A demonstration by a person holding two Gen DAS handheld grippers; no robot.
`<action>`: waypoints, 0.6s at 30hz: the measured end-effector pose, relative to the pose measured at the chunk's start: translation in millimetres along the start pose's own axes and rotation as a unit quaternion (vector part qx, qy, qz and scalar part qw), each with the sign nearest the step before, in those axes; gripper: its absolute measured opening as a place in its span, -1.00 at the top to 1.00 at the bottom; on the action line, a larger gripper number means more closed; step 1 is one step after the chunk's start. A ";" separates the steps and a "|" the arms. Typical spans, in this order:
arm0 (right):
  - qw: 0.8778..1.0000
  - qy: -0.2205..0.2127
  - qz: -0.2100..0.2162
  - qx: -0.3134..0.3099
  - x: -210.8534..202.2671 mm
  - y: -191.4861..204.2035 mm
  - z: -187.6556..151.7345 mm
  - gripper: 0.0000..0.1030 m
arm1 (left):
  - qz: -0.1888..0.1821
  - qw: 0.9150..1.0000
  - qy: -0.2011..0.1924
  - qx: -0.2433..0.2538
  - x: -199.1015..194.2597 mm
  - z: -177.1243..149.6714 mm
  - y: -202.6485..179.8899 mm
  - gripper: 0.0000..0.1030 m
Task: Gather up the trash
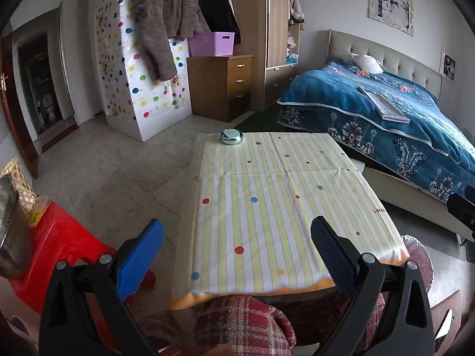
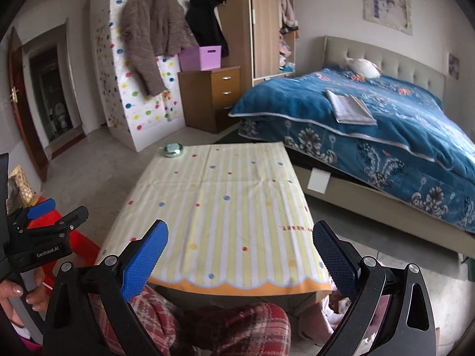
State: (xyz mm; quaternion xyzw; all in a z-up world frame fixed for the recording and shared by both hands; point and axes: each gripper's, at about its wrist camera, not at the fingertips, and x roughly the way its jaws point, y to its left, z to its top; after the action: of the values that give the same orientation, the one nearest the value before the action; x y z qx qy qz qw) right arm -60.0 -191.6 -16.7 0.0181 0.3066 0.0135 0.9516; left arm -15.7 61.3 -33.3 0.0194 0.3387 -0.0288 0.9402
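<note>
A low table with a striped, dotted cloth (image 1: 267, 195) stands in front of me; it also shows in the right wrist view (image 2: 225, 207). A small round green tin (image 1: 231, 136) sits at its far left corner, seen too in the right wrist view (image 2: 173, 150). My left gripper (image 1: 237, 255) is open and empty over the table's near edge. My right gripper (image 2: 240, 258) is open and empty over the near edge. The left gripper (image 2: 44, 219) also shows at the left of the right wrist view. I see no loose trash on the cloth.
A red stool (image 1: 59, 252) with a metal bin (image 1: 12, 225) stands at the left. A bed with a blue blanket (image 1: 386, 112) is at the right. A wooden drawer unit (image 1: 219, 86) and a wardrobe stand behind. My plaid-clad knees (image 1: 243, 323) are under the table edge.
</note>
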 end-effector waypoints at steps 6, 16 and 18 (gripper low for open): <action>1.000 0.001 0.002 -0.006 1.3 9.6 6.8 -0.87 | -0.002 1.000 -0.004 0.005 -1.7 3.3 -6.4 -0.87; 1.000 0.007 0.001 0.003 3.0 2.8 8.3 -0.87 | -0.005 1.000 0.002 0.013 3.2 3.9 -14.2 -0.87; 1.000 0.007 0.001 0.003 4.1 -0.8 7.0 -0.87 | -0.004 1.000 0.002 0.014 3.3 4.1 -14.5 -0.87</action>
State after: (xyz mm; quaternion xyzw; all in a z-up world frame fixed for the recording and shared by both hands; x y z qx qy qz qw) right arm -52.6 -192.4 -13.4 0.0213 0.3137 0.0133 0.9492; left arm -11.6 46.4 -32.4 0.0311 0.3402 -0.0376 0.9391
